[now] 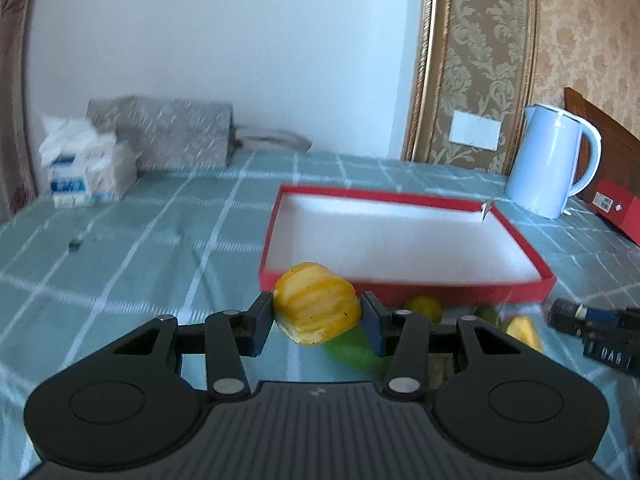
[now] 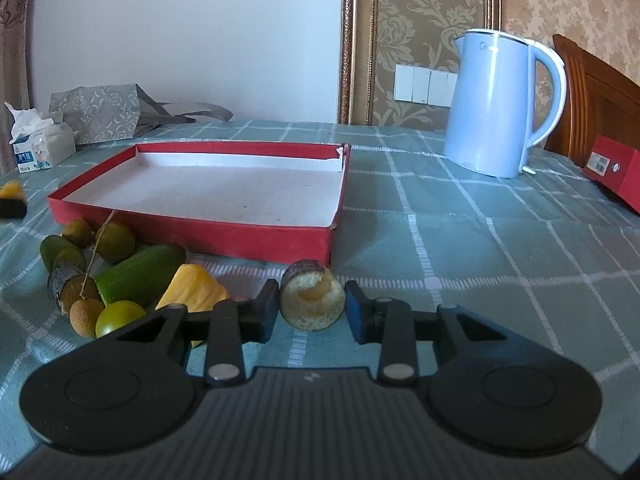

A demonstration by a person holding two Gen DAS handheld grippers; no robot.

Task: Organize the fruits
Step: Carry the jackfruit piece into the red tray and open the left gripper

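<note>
My left gripper (image 1: 317,322) is shut on a yellow ribbed fruit piece (image 1: 316,309) and holds it above the cloth, just in front of the red tray's (image 1: 408,291) near wall. My right gripper (image 2: 312,310) stands around a short sugarcane piece (image 2: 313,301) with small gaps on both sides; the piece looks to rest on the cloth near the red tray's (image 2: 224,236) near right corner. Left of it lie a green cucumber (image 2: 140,276), a yellow fruit piece (image 2: 192,290), several small round fruits (image 2: 116,242) and dark cane pieces (image 2: 70,288).
A blue kettle (image 2: 500,104) stands at the back right, beside a red box (image 2: 616,172). A tissue pack (image 2: 38,148) and a grey paper bag (image 2: 100,112) sit at the back left. The checked green cloth (image 2: 480,240) covers the table.
</note>
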